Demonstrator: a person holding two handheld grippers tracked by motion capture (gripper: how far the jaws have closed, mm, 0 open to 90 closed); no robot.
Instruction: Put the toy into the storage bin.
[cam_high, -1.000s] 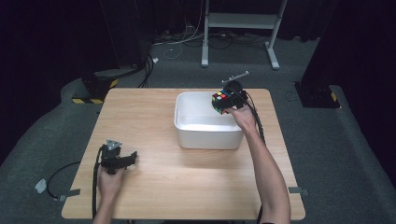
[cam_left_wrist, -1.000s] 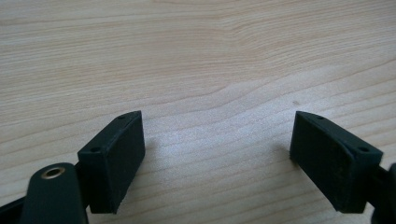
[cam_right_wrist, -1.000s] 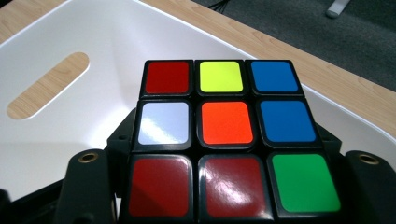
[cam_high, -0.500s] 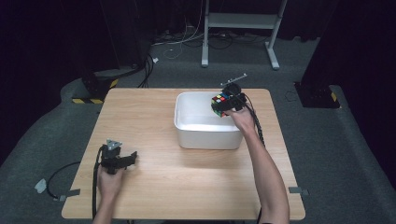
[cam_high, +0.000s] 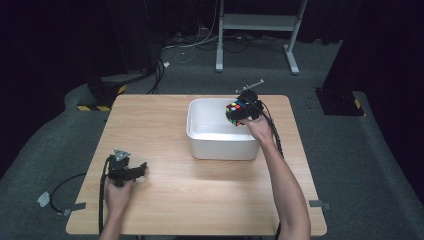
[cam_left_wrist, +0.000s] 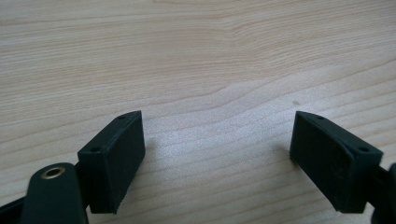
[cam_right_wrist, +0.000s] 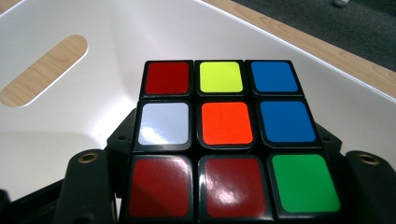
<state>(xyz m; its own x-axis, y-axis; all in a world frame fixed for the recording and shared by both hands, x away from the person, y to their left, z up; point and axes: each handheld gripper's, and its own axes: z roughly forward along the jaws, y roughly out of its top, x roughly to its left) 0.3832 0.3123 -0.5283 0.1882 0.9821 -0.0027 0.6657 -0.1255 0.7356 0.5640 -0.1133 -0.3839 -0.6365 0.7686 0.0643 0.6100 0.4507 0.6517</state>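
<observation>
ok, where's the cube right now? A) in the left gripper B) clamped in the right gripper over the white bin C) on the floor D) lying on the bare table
B: the cube sits between the right gripper jaws, above the white bin.

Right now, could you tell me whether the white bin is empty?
Apparently empty: the white bin shows a bare floor, and the puzzle cube hangs above it, clamped in the right tongs.

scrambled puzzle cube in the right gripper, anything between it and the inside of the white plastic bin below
Nothing visible. The right gripper holds the scrambled colour puzzle cube over the open, lidless white plastic bin, whose bare inner walls show around the cube.
</observation>
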